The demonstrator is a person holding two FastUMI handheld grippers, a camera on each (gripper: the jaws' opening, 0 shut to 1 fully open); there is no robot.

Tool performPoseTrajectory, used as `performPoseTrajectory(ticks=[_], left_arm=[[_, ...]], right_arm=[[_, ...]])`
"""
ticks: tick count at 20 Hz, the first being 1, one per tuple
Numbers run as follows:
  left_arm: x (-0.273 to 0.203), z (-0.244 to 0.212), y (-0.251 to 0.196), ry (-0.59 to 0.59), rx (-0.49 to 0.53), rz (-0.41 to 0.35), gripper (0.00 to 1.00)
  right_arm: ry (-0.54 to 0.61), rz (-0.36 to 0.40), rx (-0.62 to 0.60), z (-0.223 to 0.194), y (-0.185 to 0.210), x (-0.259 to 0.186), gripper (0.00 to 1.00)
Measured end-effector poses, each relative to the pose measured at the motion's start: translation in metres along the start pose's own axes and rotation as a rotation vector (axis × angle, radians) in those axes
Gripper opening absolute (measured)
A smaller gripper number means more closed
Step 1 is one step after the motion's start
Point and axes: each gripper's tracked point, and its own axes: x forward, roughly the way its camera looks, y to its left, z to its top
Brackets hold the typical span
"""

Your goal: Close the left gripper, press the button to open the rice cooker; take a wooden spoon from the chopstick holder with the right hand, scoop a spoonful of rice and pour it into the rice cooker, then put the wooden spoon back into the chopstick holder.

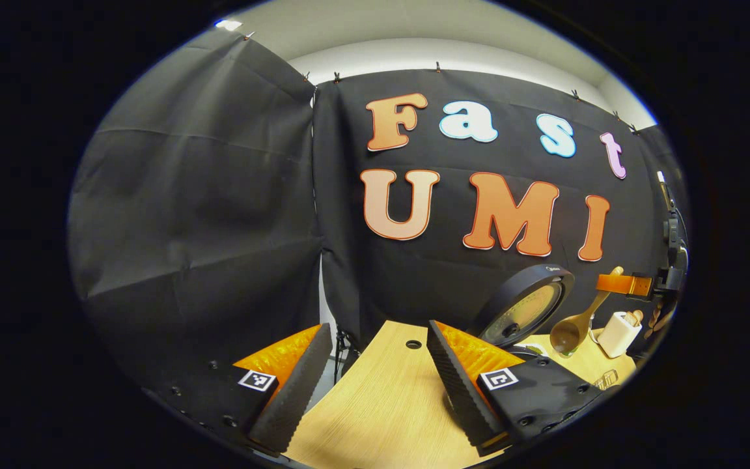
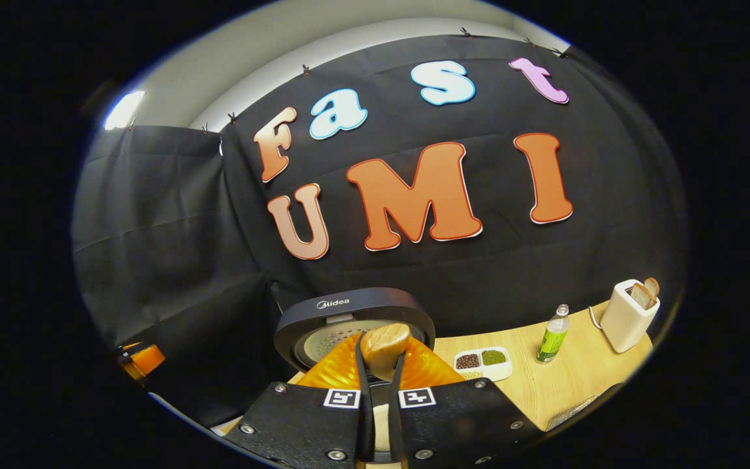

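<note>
The rice cooker stood open at the far side of the table, lid raised. The right gripper, clenched on the wooden spoon, should carry it level; the left gripper hung released.

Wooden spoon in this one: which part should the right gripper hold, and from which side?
The upper handle near its end, approached from the side with the fingers crossing it. The wooden spoon hangs tilted, bowl lowest, beside the open rice cooker. The slim handle fits between the fingers and leaves the bowl free. The right gripper is shut on it there.
</note>
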Motion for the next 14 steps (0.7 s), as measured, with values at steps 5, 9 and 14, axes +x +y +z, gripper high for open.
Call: performPoseTrajectory(ticks=[5,9,14], left_arm=[[-0.003,0.001,0.0,-0.004,-0.002,-0.002,0.95],[-0.008,0.004,0.0,-0.009,0.007,-0.002,0.95],[-0.016,0.012,0.005,-0.037,0.015,0.013,0.98]], right_arm=[[0.016,0.034,-0.083,-0.011,0.013,-0.003,0.07],[0.041,0.03,-0.068,-0.022,0.01,-0.001,0.07],[0.035,0.018,-0.008,-0.017,0.0,-0.011,0.07]])
